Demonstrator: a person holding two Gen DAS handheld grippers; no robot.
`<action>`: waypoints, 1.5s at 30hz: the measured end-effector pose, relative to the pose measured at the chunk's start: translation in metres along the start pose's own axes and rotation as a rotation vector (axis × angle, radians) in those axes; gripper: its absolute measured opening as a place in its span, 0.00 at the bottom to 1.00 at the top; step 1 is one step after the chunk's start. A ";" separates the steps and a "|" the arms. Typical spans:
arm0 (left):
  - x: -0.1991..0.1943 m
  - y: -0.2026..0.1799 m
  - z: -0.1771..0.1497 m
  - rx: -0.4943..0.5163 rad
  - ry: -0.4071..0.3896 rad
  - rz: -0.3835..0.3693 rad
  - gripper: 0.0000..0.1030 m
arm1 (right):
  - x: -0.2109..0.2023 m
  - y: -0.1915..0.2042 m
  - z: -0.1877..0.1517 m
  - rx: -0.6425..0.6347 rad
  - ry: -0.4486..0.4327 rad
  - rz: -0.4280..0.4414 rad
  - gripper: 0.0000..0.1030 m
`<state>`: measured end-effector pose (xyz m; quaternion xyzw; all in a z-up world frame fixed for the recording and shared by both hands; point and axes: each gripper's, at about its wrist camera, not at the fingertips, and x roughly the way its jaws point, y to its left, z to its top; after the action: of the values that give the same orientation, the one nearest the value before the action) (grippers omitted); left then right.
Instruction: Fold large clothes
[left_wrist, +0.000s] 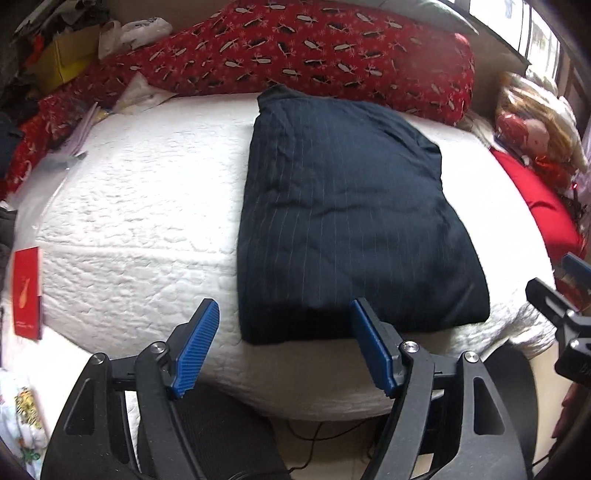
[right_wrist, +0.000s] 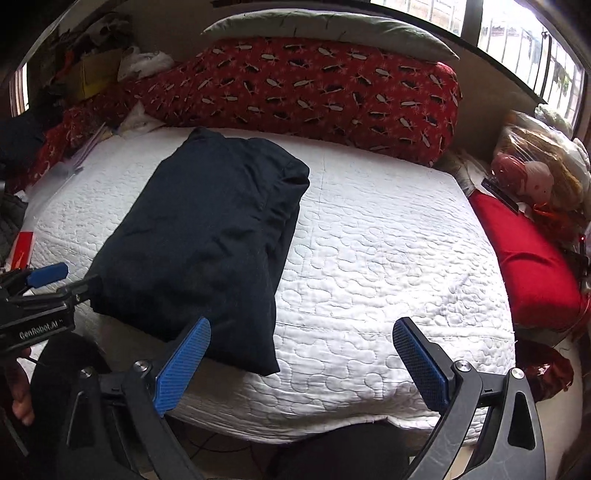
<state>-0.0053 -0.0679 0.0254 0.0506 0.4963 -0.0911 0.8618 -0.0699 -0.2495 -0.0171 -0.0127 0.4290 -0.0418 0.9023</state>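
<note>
A dark navy pinstriped garment (left_wrist: 343, 206) lies folded into a thick rectangle on the white quilted bed (left_wrist: 140, 206). My left gripper (left_wrist: 284, 314) hovers open over the garment's near left corner, nothing between its blue pads. In the right wrist view the same garment (right_wrist: 207, 236) lies left of centre on the bed (right_wrist: 388, 258). My right gripper (right_wrist: 301, 330) is open wide above the near bed edge, just right of the garment's near corner, and holds nothing. The left gripper (right_wrist: 48, 277) shows at the left edge of that view, and the right gripper shows at the right edge of the left wrist view.
A long red patterned pillow (right_wrist: 314, 92) runs along the far side of the bed. A red cushion (right_wrist: 528, 258) and a doll (right_wrist: 532, 181) sit at the right. A red booklet (left_wrist: 27, 291) lies at the left bed edge. Clutter and a yellow box (left_wrist: 64, 61) fill the far left.
</note>
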 end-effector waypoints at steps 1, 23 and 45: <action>0.000 -0.001 -0.002 0.004 0.005 0.008 0.71 | -0.001 0.000 -0.001 0.002 0.005 0.005 0.98; -0.024 -0.026 -0.024 0.033 -0.048 0.062 0.71 | -0.013 -0.005 -0.026 0.074 -0.002 0.022 0.98; -0.031 -0.025 -0.018 0.048 -0.094 0.140 0.74 | -0.010 -0.008 -0.030 0.087 -0.006 0.022 0.98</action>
<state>-0.0408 -0.0858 0.0430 0.1015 0.4481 -0.0448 0.8871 -0.1000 -0.2565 -0.0283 0.0312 0.4244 -0.0504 0.9035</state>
